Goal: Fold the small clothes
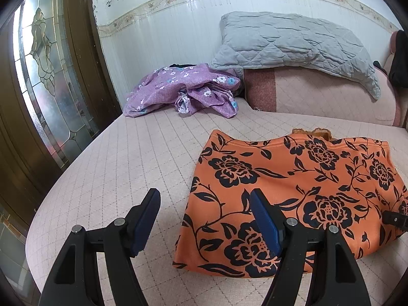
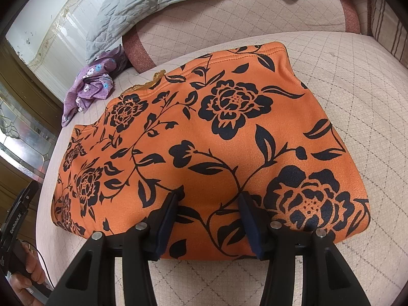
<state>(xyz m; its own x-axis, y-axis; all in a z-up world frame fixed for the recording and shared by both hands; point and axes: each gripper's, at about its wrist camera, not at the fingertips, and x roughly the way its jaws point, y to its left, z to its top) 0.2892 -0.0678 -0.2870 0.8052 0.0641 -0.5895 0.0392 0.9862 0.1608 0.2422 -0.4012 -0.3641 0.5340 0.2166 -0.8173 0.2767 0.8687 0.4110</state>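
An orange garment with black flowers (image 1: 293, 191) lies folded flat on the pink quilted bed; it fills the right wrist view (image 2: 204, 132). My left gripper (image 1: 205, 199) is open and empty above the garment's near left edge, its right finger over the cloth. My right gripper (image 2: 211, 196) is open, its fingertips resting on or just above the garment's near middle; nothing is pinched between them. The right gripper's tip (image 1: 395, 219) shows at the right edge of the left wrist view. The left gripper (image 2: 17, 219) shows at the left edge of the right wrist view.
A crumpled purple flowered garment (image 1: 183, 91) lies at the far side of the bed (image 1: 114, 178) near the wall. A grey quilted pillow (image 1: 293, 43) leans on a pink bolster (image 1: 318, 97). A wooden door with leaded glass (image 1: 46, 76) stands on the left.
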